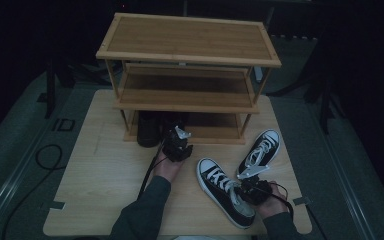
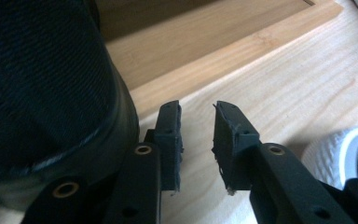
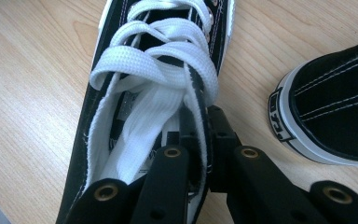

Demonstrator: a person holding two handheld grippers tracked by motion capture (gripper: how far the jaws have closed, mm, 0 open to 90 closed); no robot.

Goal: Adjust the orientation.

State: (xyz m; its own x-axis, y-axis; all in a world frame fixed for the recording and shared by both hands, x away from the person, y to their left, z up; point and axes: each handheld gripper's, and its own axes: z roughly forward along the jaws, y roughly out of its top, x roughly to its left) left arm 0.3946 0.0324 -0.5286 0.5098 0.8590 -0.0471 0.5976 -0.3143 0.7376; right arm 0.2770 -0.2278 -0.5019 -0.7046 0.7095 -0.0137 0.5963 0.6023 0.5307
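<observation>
Right gripper (image 3: 198,154) fingers pinch the near sneaker's (image 1: 223,192) collar; left gripper (image 2: 198,144), fingers spread, sits before the rack (image 1: 187,102).

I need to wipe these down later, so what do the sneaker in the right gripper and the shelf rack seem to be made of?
The sneaker: black woven canvas by its visible weave and stitching, flat white fabric laces, and a white sole edge, probably rubber. The shelf rack: pale wood with a striped grain, likely bamboo, smooth and lightly sealed.
</observation>
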